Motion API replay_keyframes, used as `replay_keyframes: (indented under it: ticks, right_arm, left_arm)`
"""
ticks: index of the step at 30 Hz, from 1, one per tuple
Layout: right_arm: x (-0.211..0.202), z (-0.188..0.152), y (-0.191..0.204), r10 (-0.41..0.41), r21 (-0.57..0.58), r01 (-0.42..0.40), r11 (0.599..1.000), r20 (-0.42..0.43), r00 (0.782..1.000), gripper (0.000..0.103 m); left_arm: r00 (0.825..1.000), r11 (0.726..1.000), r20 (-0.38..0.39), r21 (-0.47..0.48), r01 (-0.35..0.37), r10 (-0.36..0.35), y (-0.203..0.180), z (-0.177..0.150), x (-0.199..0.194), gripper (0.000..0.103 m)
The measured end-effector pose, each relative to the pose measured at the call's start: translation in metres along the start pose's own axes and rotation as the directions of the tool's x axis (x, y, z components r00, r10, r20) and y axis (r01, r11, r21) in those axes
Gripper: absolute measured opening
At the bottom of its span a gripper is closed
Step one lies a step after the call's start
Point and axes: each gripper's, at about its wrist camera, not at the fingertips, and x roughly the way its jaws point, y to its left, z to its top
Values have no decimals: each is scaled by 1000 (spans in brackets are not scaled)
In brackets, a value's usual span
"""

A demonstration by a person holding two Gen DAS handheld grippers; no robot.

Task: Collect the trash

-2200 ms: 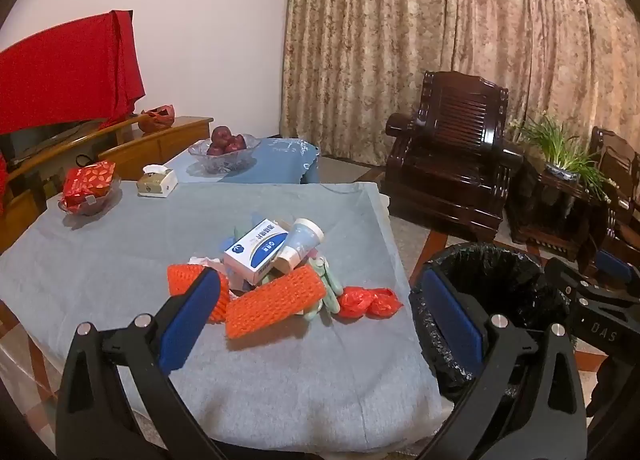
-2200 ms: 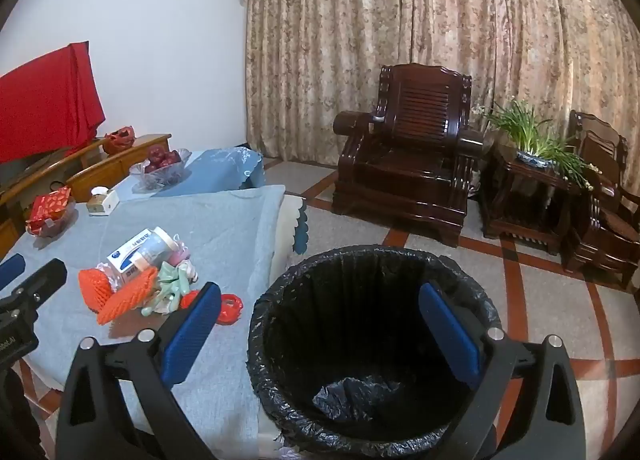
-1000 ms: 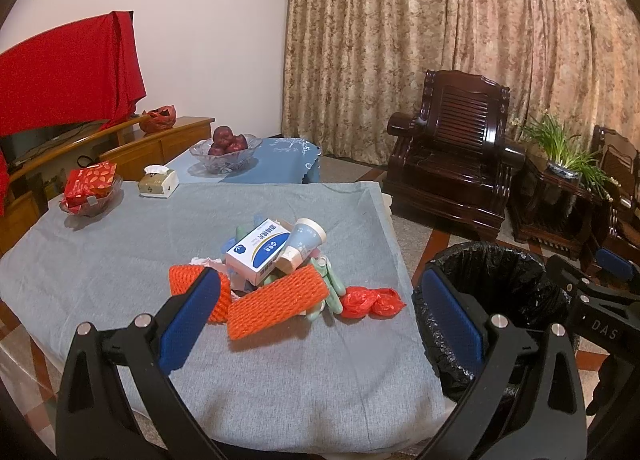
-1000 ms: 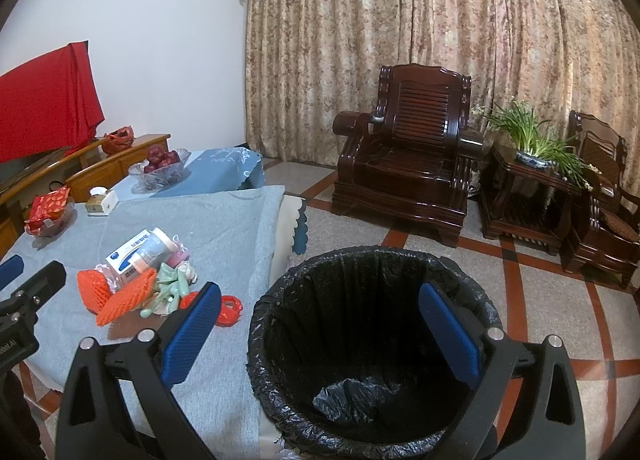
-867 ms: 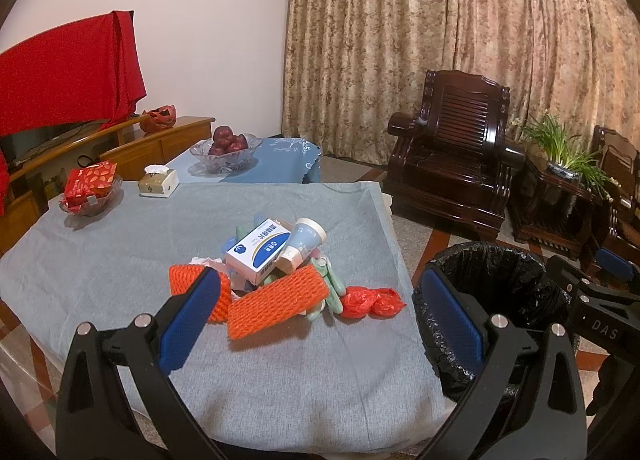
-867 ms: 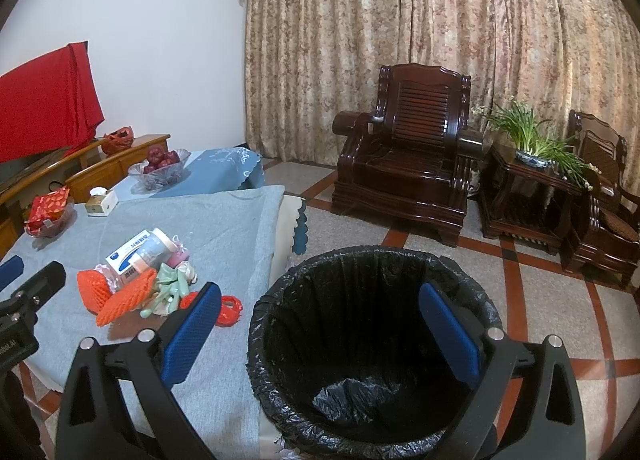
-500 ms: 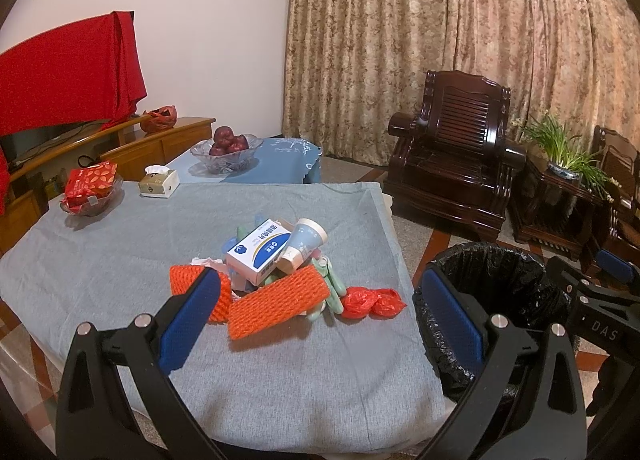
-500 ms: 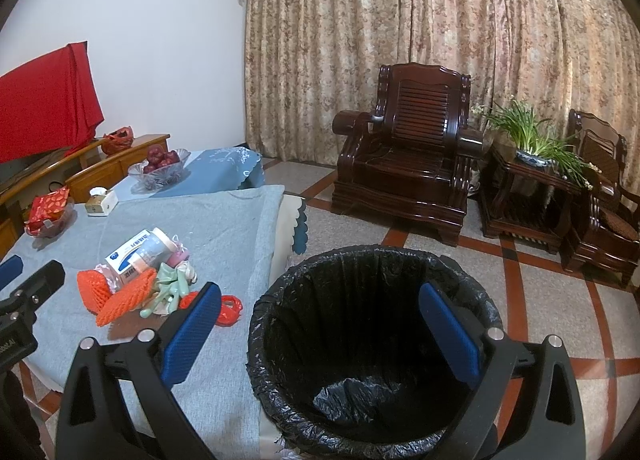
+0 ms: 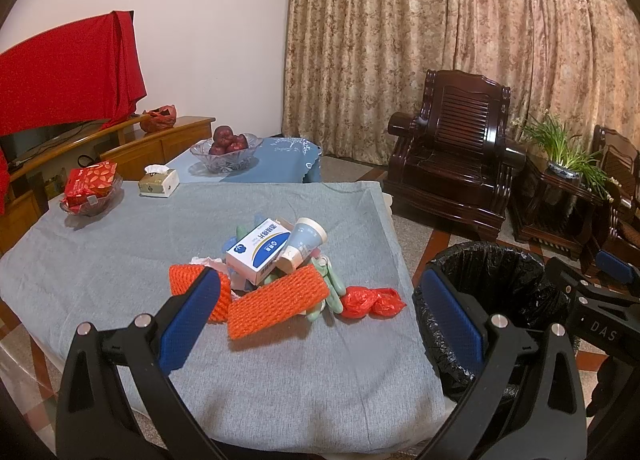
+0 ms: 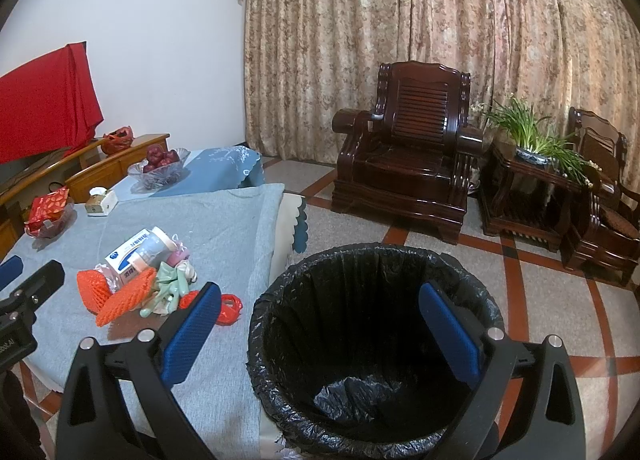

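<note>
Your left gripper point(image 9: 320, 320) hangs over the near edge of the table point(image 9: 120, 252), fingers spread wide and empty. Just beyond them lies the trash pile: orange foam nets point(image 9: 276, 300), a red wrapper point(image 9: 370, 302), a white and blue box point(image 9: 258, 250) and a paper cup point(image 9: 304, 242). Your right gripper point(image 10: 320, 332) is also spread and empty, above the black-lined bin point(image 10: 372, 348) beside the table. Farther off stands a fruit bowl point(image 9: 223, 150).
</note>
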Motion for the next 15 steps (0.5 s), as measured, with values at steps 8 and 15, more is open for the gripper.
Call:
replay_keyframes:
  ticks: [8,15]
  right_arm:
    - [0,0,0,1,2,-1,1000,-1,1000,97]
    - [2,-2,-2,1,1,-1,1000,-2,1000,97]
  left_arm:
    - [1000,1000,0,1,0,0,0,0,0,98]
    - [1000,1000,-1,1,0,0,-1,0,-1,98]
